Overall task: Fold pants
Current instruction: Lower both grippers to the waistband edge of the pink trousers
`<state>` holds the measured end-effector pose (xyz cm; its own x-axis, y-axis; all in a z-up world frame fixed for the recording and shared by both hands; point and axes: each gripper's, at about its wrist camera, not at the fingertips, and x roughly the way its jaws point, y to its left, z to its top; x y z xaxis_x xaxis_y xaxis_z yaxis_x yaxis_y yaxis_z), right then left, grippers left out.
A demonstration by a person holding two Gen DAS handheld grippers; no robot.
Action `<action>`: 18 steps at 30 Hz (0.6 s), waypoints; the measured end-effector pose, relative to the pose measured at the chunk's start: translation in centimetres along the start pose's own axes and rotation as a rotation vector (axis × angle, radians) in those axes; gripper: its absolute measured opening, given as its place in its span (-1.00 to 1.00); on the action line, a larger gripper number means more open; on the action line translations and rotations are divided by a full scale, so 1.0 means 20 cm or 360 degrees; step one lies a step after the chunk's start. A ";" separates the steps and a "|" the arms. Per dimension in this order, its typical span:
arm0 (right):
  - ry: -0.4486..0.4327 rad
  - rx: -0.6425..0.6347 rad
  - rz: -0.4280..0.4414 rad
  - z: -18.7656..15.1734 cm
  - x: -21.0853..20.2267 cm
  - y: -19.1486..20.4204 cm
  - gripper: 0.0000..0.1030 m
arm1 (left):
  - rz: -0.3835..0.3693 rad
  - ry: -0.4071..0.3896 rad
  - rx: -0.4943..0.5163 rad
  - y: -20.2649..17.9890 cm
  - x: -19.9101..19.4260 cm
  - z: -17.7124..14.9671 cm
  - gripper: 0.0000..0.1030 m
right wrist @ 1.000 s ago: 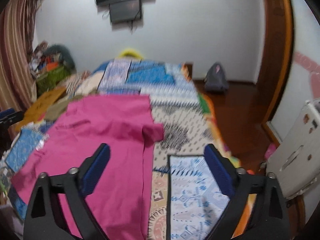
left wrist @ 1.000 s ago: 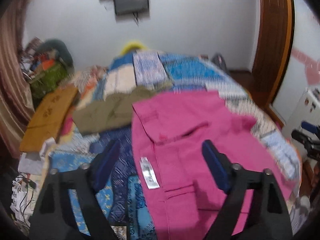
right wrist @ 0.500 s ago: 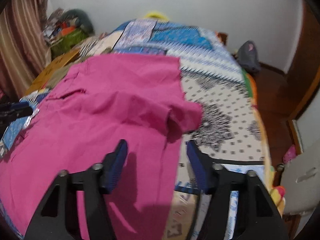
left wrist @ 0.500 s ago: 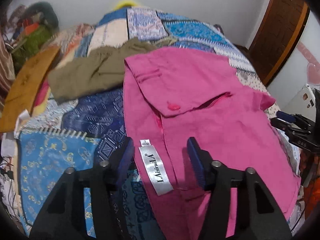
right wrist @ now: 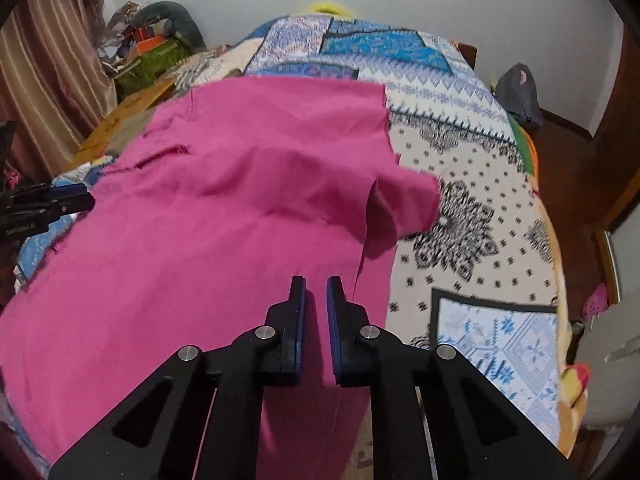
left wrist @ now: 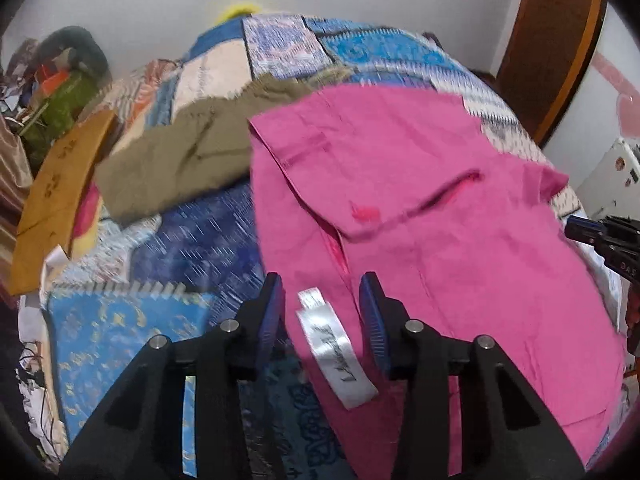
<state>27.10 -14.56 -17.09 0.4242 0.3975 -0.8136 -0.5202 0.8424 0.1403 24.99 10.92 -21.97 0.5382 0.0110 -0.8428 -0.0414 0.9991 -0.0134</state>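
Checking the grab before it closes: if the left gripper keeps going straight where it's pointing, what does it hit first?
Most likely the pink pants, right at the white label between the left gripper fingers; depth is unclear.

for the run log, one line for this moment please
pink cotton pants flat on patchwork bedspread | left hand-held gripper part-open | right hand-held gripper nearly shut

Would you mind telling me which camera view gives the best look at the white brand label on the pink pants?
The left wrist view. There the white label lies in full sight on the pink pants, between the fingers of the left gripper. The right wrist view shows the pants but no label at all.
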 end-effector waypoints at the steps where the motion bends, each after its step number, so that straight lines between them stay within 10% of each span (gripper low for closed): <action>1: -0.0023 -0.0005 -0.0015 0.02 -0.02 -0.01 -0.69 | -0.0012 -0.0018 -0.0014 0.02 -0.02 0.02 -0.18; 5: -0.0185 -0.0035 -0.0125 0.19 -0.10 -0.07 -0.14 | 0.0023 -0.0099 -0.0039 0.10 -0.04 0.16 -0.06; 18: -0.0171 -0.0098 -0.0110 0.70 0.28 -0.21 -0.12 | 0.0111 -0.0115 -0.0040 0.30 0.37 0.57 0.09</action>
<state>42.06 -10.85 -14.42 0.5360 0.3786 -0.7546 -0.5300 0.8466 0.0483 38.38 17.40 -22.19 0.5924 0.0847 -0.8012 -0.1014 0.9944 0.0301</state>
